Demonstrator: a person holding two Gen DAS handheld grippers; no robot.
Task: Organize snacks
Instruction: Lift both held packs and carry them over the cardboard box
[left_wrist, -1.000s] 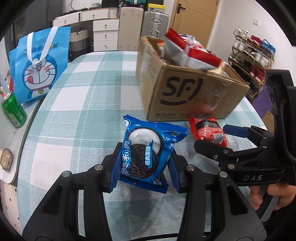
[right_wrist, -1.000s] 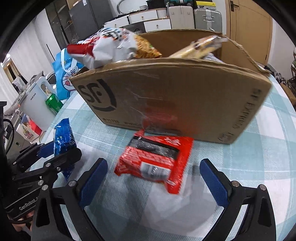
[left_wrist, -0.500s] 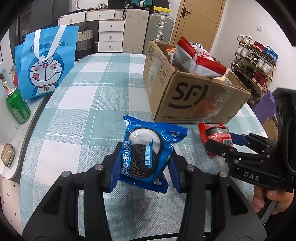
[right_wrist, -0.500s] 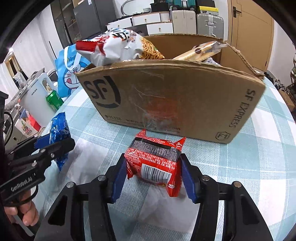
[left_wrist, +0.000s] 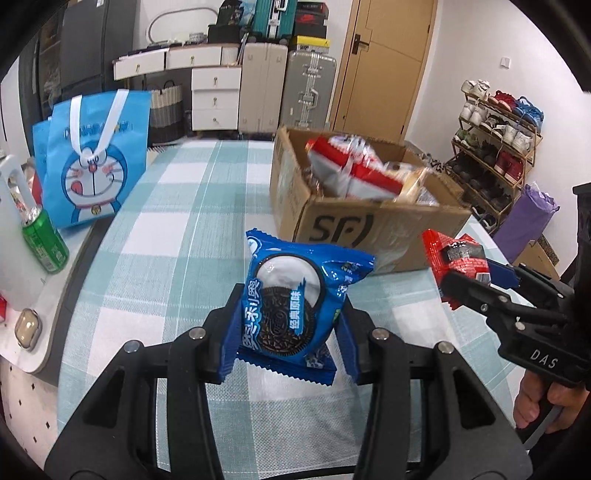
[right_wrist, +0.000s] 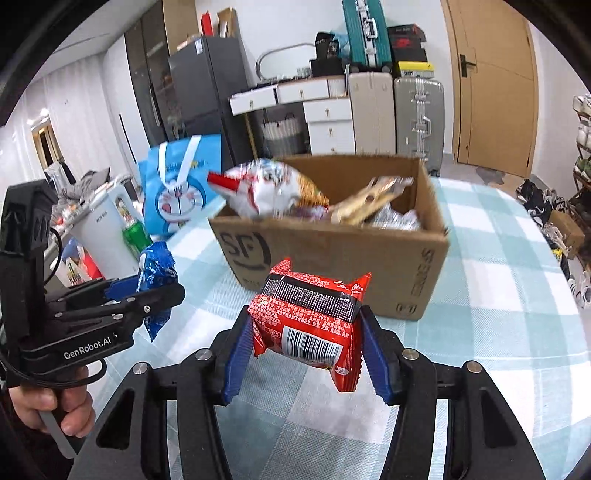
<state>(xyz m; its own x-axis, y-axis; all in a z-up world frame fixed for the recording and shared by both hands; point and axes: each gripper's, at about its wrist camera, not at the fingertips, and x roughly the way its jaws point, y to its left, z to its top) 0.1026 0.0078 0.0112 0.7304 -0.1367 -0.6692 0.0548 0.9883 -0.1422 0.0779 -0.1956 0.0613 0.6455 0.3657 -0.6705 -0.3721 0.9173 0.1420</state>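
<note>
My left gripper (left_wrist: 290, 332) is shut on a blue Oreo packet (left_wrist: 295, 299) and holds it above the checked tablecloth. My right gripper (right_wrist: 304, 350) is shut on a red snack packet (right_wrist: 308, 321), lifted off the table in front of the cardboard box (right_wrist: 332, 258). The box (left_wrist: 369, 225) is open and holds several snack bags. The right gripper with the red packet (left_wrist: 454, 258) shows at the right of the left wrist view. The left gripper with the Oreo packet (right_wrist: 155, 269) shows at the left of the right wrist view.
A blue Doraemon bag (left_wrist: 92, 162) stands at the table's far left. A green can (left_wrist: 44, 240) and a white jug (right_wrist: 103, 229) sit on a side surface left of the table. Suitcases, drawers and a shoe rack stand behind.
My right gripper shut on the red packet and lifted it off the table. Both grippers rose and pulled back from the box; the left kept hold of the Oreo packet.
</note>
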